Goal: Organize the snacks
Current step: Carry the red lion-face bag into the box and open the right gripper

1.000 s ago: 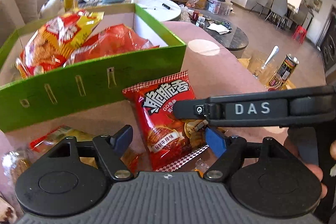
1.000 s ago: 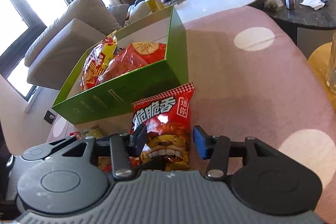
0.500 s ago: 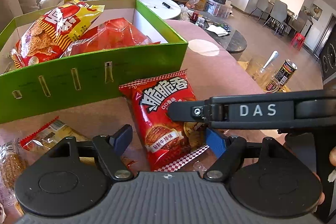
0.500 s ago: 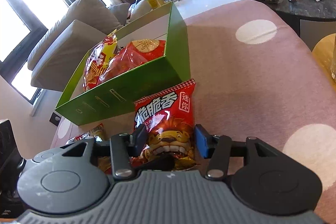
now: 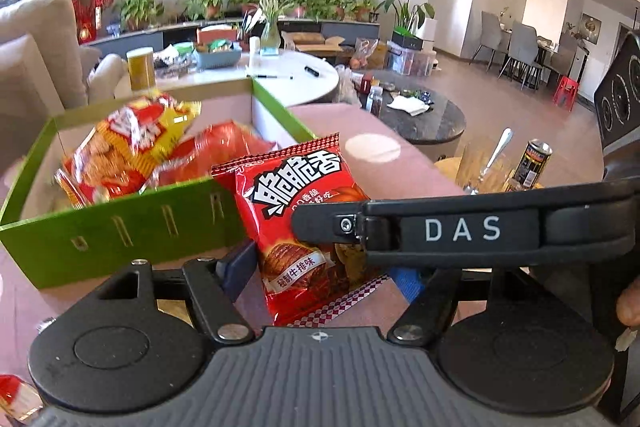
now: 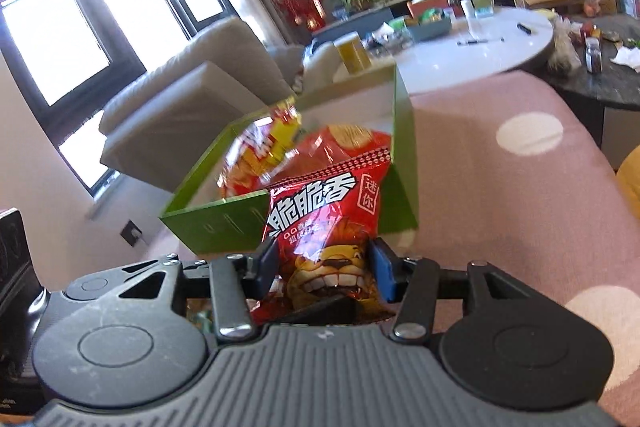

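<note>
- The red snack bag is light, soft and crinkly, its foil slick; take it low on the body, not by the sealed edge
- It is raised in front of the green box, which already holds two bags
- Your right claw grasps its lower part, pads pressing both sides
- Your left claw is closing around the same bag; whether its pads press yet, I cannot tell

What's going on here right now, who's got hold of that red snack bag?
A person with a gripper in each hand is packing snacks into the green box. The right gripper grips the red snack bag across its lower part and holds it up in front of the box. The left gripper straddles the same bag, its jaws closing. Two snack packs already lie in the box.
</note>
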A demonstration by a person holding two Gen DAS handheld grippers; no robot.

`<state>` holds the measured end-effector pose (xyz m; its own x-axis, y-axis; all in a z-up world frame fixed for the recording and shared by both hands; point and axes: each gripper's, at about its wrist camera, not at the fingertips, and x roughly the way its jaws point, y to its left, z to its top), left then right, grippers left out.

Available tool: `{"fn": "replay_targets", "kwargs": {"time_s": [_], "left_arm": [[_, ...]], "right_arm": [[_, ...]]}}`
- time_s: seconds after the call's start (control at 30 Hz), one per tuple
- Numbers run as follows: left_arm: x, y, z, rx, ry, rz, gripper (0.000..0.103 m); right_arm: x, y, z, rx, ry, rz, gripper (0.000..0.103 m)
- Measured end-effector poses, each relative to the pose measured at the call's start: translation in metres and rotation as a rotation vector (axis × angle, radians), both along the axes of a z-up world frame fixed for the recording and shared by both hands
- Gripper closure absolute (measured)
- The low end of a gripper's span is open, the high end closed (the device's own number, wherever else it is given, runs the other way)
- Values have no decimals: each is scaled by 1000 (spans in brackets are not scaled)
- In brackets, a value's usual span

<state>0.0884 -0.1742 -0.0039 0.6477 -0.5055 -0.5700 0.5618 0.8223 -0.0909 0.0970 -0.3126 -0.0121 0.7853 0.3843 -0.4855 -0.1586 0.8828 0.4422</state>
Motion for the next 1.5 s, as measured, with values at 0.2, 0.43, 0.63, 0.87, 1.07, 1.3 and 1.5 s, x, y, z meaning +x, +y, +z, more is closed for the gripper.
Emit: {"fn": "replay_targets", "kwargs": {"time_s": [0.2,0.43,0.63,0.87,1.07,1.3,1.5], "left_arm": [[-1,0,17,16,-46,-17,35],[18,0,36,6,-63,-17,34],[46,-3,47,10,-80,-16,33],[88,-8,53,41,-100,-7,31],[122,-12,45,62,-75,5,31],[146,-16,23,78,-29,1,31],[156,-16,20,70,-27,4,31]], "right_arm": [[3,-5,14,65,-19,-5,13],[20,-1,32,50,-3,-9,13],[43,-1,45,40,-9,-22,13],[78,-6,47,87,-8,-42,13],[107,-9,35,133,27,-57,13],[126,-14,15,168,82,-74,13],[131,-16,10,196,89,-78,13]]}}
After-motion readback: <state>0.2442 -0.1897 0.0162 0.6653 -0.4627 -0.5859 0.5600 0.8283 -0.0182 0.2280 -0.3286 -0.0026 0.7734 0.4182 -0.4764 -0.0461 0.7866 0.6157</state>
